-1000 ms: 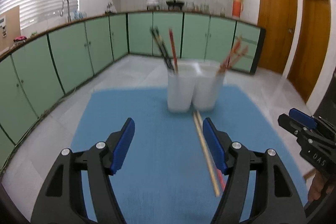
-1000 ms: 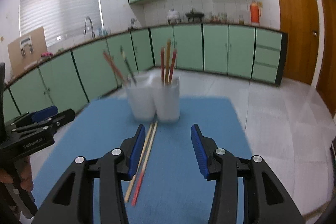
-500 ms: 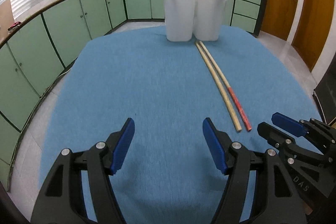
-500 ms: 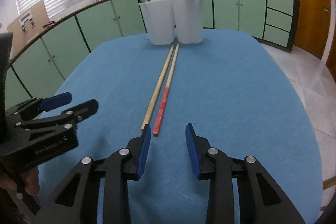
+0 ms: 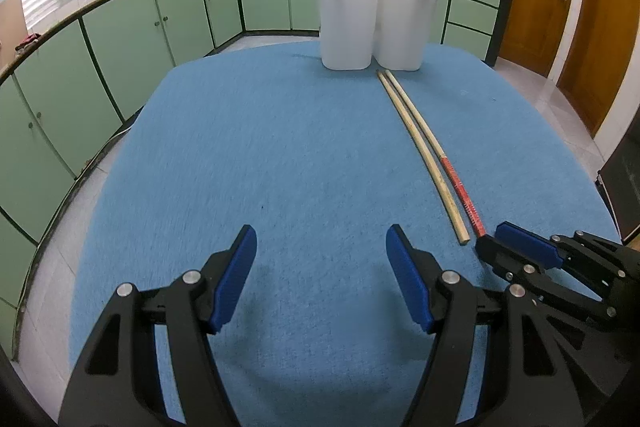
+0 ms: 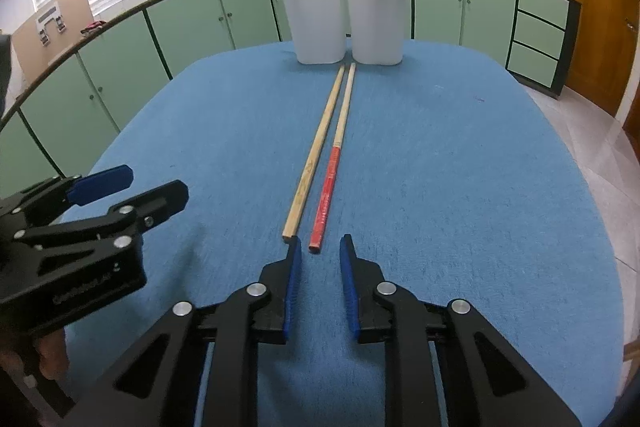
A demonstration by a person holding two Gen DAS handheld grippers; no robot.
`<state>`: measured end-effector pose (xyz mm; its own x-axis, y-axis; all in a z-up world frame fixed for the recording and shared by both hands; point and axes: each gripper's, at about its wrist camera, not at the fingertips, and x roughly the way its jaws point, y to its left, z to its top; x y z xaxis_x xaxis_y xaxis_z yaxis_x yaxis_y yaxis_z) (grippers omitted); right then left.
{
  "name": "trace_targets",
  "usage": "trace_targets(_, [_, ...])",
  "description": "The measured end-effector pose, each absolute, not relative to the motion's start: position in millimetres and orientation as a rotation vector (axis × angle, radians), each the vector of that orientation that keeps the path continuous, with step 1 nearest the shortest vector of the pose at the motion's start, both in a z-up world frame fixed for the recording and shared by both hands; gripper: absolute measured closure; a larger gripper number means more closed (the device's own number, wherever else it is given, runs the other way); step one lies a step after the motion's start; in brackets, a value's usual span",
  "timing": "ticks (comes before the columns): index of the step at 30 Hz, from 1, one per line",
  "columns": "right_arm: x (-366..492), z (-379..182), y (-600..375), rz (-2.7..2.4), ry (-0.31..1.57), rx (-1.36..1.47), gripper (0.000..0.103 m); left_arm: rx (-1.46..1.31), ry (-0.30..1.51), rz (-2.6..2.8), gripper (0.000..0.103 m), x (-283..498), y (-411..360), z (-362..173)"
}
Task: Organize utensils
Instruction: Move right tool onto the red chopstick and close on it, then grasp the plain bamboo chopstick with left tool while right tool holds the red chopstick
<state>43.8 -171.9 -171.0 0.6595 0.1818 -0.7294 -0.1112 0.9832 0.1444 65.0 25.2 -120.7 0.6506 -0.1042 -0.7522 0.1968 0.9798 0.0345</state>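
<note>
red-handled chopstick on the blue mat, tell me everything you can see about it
The red-handled chopstick is a long thin stick, pale wood on the far half and red with small markings on the near half. It lies flat on the blue mat, close beside a plain wooden chopstick. Its pale tip points toward the white holder; its red end lies just ahead of the right gripper, whose open fingers are not touching it.

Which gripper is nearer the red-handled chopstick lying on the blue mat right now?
Right. The right gripper sits open just short of the red-handled chopstick's near end, lined up with it. The left gripper is open farther off to the chopstick's left, over the blue mat.
</note>
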Motion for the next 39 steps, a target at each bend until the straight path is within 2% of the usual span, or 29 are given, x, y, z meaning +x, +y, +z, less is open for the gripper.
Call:
trace_targets(4, [48.0, -170.9, -170.1, 0.159, 0.843, 0.088, 0.087, 0.113, 0.845, -0.172, 0.038, 66.0, 23.0, -121.3])
trace_targets(9, [50.4, -172.4, -168.4, 0.141, 0.849, 0.073, 0.096, 0.107, 0.847, -0.175, 0.038, 64.4, 21.4, -121.2])
trace_targets(29, [19.5, -163.9, -232.3, 0.010, 0.807, 0.195, 0.098, 0.097, 0.858, -0.304, 0.038, 55.0, -39.1, -125.5])
trace_targets(33, [16.5, -162.3, -241.5, 0.001, 0.795, 0.219, 0.098, 0.107, 0.875, -0.295, 0.049, 59.6, -50.4, -133.1])
trace_targets(37, [13.8, -161.3, -244.4, 0.000, 0.786, 0.223, 0.097, 0.113, 0.892, -0.288, 0.056, 65.0, -59.2, -142.7])
trace_targets(39, [13.7, -161.4, -246.5, 0.000, 0.783, 0.230, 0.097, 0.112, 0.907, -0.282, 0.073, 67.0, -62.9, -148.8])
